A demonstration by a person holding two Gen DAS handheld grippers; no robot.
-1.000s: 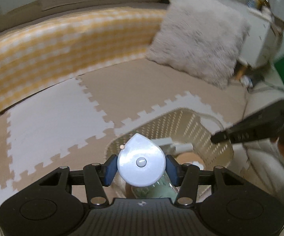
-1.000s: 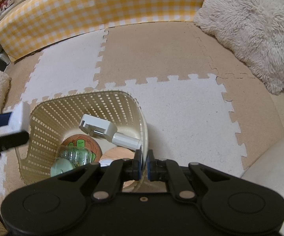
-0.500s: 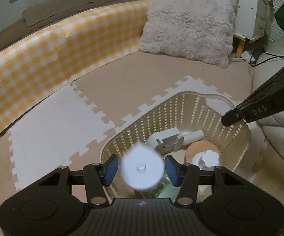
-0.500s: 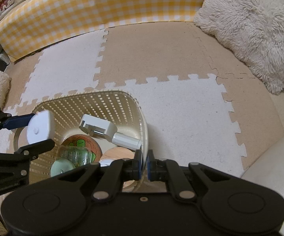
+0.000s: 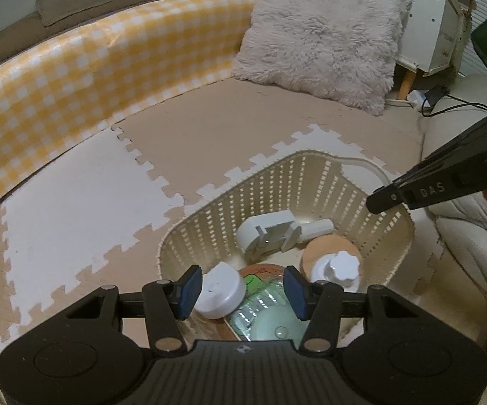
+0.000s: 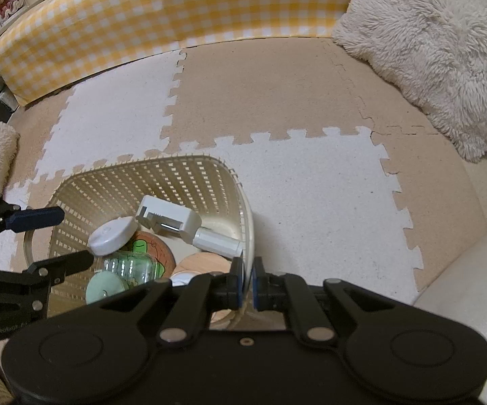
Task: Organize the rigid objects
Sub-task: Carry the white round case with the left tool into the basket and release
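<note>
Released a second ago from between the blue pads and now lying inside the basket [image 6: 189, 168] — white round puck [image 6: 111, 235], tilted against the clear bottle [image 6: 132, 266] and the cartoon-printed disc [image 6: 152, 246]. Left gripper [image 5: 241, 292] spread wide above that near corner, holding nothing; puck [image 5: 220, 292] seen just below and between its fingers, touching neither as far as can be told. Right gripper [image 6: 247, 285] pinched narrow on the basket's near wall, apparently steadying it.

Also in the basket: white clamp-like holder [image 6: 172, 220] with its cylindrical end toward the right wall, wooden disc [image 5: 331, 253], and a white knobbed lid [image 5: 339, 268] beside it. Basket resting on the foam puzzle mat [image 6: 311, 182], with the yellow checked bumper [image 6: 176, 17] behind and a fluffy cushion [image 6: 439, 40] well apart to the right.

Meaning for the task — one more rigid item put away, drop step finished. No loose objects visible on the mat in either view, so likely close to done; otherwise, left gripper free to fetch the next piece. Small risk: puck perched on the bottle, could slide if the basket gets tugged.
</note>
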